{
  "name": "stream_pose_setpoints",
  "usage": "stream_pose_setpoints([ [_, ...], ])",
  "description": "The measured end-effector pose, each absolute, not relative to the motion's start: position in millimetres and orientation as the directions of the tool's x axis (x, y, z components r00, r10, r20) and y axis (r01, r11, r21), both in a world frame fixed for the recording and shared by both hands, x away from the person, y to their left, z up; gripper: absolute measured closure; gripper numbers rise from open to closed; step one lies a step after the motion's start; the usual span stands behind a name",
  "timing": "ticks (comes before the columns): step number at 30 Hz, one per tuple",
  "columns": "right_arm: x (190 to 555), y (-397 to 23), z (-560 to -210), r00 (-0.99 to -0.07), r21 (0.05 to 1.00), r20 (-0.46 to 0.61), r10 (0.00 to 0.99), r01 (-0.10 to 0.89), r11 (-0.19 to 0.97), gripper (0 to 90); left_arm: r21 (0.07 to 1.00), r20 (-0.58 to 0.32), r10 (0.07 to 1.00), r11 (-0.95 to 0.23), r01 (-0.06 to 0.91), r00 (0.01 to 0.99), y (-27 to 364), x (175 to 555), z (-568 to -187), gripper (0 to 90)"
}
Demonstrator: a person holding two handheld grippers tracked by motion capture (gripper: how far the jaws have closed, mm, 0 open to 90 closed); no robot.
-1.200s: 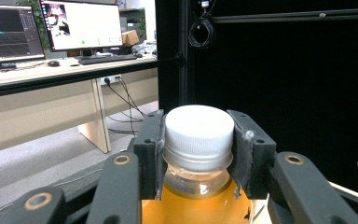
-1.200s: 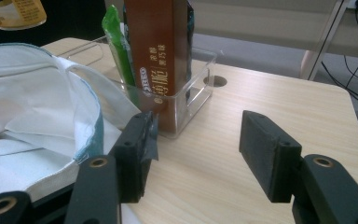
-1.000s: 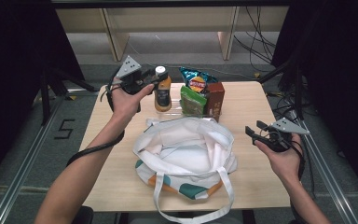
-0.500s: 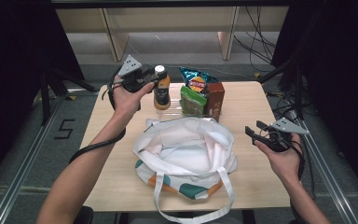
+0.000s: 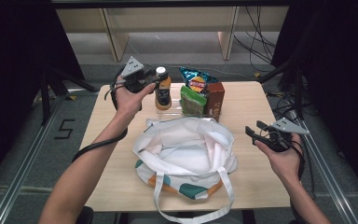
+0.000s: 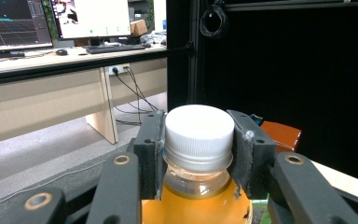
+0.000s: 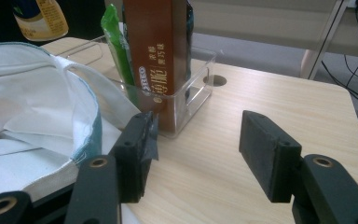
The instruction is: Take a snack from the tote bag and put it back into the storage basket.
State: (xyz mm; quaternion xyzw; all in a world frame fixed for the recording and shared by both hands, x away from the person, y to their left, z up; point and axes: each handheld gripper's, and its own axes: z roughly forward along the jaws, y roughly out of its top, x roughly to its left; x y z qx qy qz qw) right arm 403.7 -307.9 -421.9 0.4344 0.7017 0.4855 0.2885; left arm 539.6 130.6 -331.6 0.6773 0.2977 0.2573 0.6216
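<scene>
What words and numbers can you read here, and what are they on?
"5": marked on the floor left of the table.
"OREO": on the side of the brown box in the clear bin, with Chinese characters beside it, too blurred to copy.
Round logo on the chip bag: too small to read.
Label on the orange bottle: too blurred to read.

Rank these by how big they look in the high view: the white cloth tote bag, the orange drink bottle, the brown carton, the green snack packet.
1. White cloth tote bag, far the largest.
2. Orange drink bottle with a white cap, brown carton and green snack packet: these three look much alike, too close to rank.
</scene>
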Motion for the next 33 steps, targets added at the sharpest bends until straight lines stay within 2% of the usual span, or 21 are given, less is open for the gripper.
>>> stream_pose_setpoints([
  [33, 403.4, -306.4, -422.1, -0.465, 0.932, 0.016, 0.885, 0.327, 0.154, 45.7, 0.991, -0.019, 0.723, -0.075, 0.106, 0.691, 126.7, 556.1, -344.1, 58.5],
])
